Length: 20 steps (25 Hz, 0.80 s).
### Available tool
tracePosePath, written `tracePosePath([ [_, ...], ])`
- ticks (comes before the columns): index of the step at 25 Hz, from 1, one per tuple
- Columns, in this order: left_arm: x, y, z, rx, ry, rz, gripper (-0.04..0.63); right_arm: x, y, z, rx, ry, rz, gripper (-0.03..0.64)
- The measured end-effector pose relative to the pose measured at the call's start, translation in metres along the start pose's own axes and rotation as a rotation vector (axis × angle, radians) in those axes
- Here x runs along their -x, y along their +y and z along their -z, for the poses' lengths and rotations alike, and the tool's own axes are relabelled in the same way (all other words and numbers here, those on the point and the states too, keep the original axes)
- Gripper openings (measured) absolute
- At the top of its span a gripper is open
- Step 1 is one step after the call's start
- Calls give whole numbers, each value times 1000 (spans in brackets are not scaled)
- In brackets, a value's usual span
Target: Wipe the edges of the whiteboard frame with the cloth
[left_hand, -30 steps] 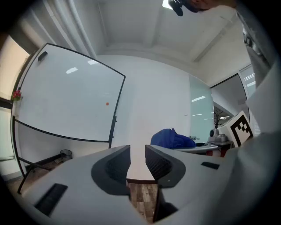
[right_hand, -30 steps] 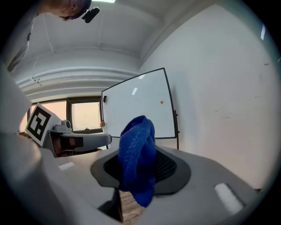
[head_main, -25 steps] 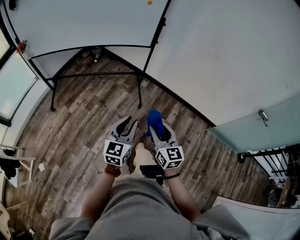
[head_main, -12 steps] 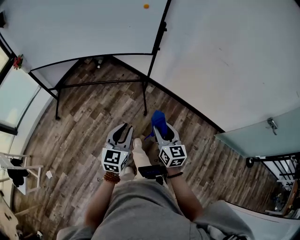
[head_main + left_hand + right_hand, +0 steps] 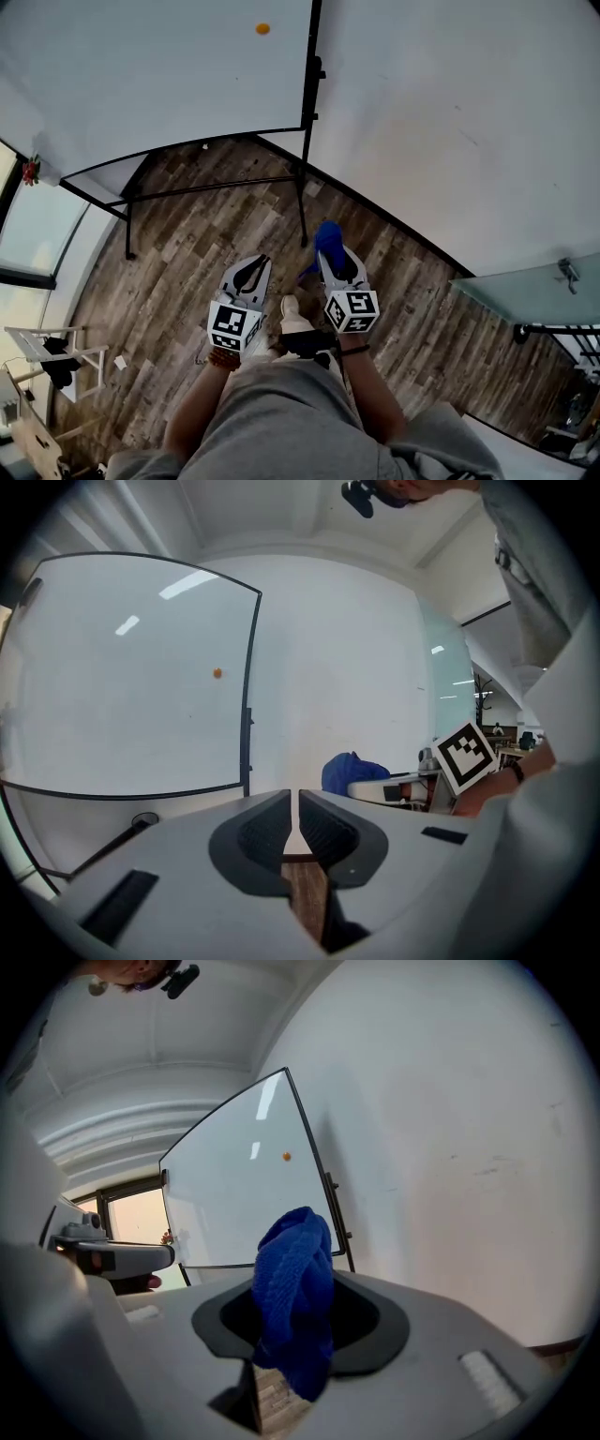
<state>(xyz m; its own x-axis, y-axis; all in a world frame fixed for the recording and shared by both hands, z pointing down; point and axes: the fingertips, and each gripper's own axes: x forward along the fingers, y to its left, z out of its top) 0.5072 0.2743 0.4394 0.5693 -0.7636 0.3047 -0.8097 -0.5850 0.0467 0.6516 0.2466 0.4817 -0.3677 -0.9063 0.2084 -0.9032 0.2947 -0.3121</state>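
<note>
- Wood-plank floor (image 5: 187,253) underfoot, closed off on the right by a plain white wall (image 5: 450,103).
- Near the far corner, a whiteboard (image 5: 159,75) edged by a thin black frame (image 5: 310,66) and raised on a black stand (image 5: 216,185) with legs spread over the planks; one small orange dot (image 5: 262,29) on the white face.
- Both tools held low and side by side in front of a grey-clad torso, well short of the board.
- Left gripper (image 5: 253,267): jaws drawn together to a thin slit, empty, aimed toward the board.
- Right gripper (image 5: 330,255): clenched on a blue cloth (image 5: 326,236), bunched up past the jaw tips with a tail hanging below them; well apart from the frame, touching none of it.
- In the way between cloth and board: the nearest stand leg, its foot just ahead of the cloth in the head view, then open floor.
- Light-coloured shoe (image 5: 292,314) on the planks between the two tools.
- Far right: frosted glass panel (image 5: 534,281) with a metal handle (image 5: 567,272).
- Far left: window (image 5: 28,225), with a small white rack (image 5: 47,342) on the floor near it.
</note>
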Motion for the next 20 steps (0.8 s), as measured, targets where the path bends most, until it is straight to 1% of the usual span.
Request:
tracePosePath([
  [5, -34, 12, 0, -6, 36, -18, 21, -34, -50, -2, -20, 18, 37, 170],
  [10, -59, 31, 3, 21, 46, -49, 17, -49, -73, 5, -29, 69, 59, 170],
  [13, -80, 51, 2, 48, 33, -66, 11, -68, -80, 6, -5, 100, 55, 170],
  [17, -104, 84, -5, 78, 3, -56, 11, -100, -81, -4, 20, 116, 70, 170],
  [20, -129, 118, -14, 91, -20, -51, 11, -132, -79, -16, 50, 128, 80, 170],
])
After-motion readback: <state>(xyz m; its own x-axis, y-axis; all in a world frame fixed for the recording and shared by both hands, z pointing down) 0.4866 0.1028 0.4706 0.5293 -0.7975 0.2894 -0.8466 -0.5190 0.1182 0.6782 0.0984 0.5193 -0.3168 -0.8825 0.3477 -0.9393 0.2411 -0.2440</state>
